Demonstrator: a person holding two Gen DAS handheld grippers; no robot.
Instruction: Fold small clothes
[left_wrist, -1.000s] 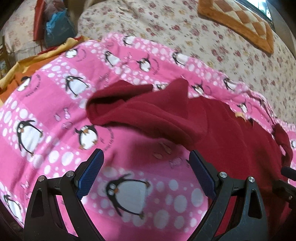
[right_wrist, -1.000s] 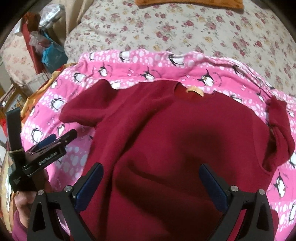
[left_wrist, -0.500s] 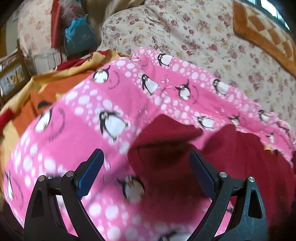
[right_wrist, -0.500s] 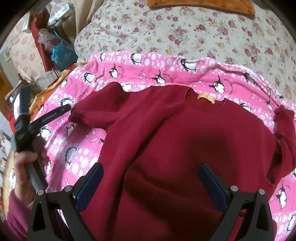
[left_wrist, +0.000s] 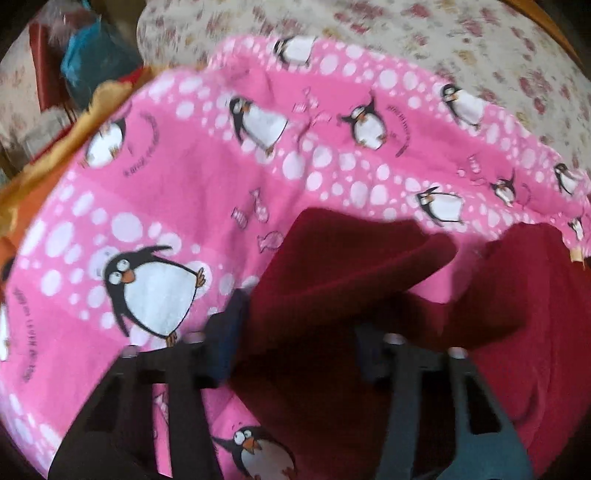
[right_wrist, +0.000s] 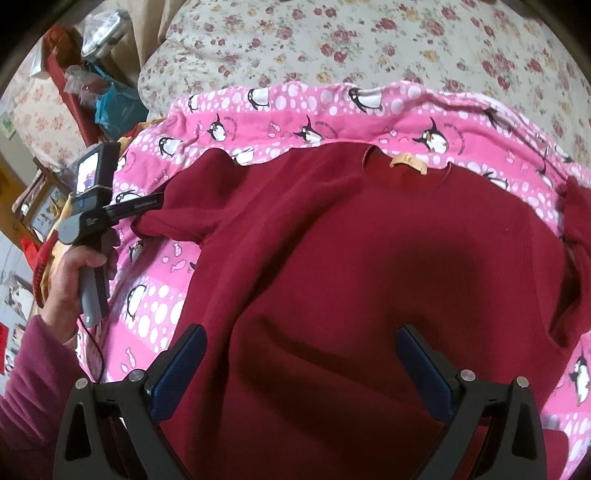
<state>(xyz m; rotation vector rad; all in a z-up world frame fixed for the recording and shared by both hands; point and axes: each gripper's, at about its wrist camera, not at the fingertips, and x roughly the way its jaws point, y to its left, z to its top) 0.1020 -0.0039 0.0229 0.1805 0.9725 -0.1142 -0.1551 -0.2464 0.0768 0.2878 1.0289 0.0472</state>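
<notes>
A dark red shirt (right_wrist: 369, 258) lies spread on a pink penguin blanket (right_wrist: 295, 110), collar with a tan label (right_wrist: 408, 162) at the far side. In the left wrist view my left gripper (left_wrist: 299, 332) is narrower than before, and the shirt's left sleeve (left_wrist: 343, 266) lies between its fingers. The view is blurred, so I cannot tell whether the pads pinch the cloth. In the right wrist view the left gripper (right_wrist: 155, 203) reaches the sleeve's edge. My right gripper (right_wrist: 299, 362) is open above the shirt's lower body.
The blanket (left_wrist: 166, 184) lies on a floral bedspread (right_wrist: 369, 44). Yellow and orange cloth (left_wrist: 55, 155) lies at the left edge. Bags and clutter (right_wrist: 103, 92) stand beyond the bed at the far left. The shirt's right sleeve (right_wrist: 576, 221) is bunched at the right.
My left gripper has moved in onto the left sleeve and its fingers have drawn closer together around it. The right gripper has stayed open and nearly still.
</notes>
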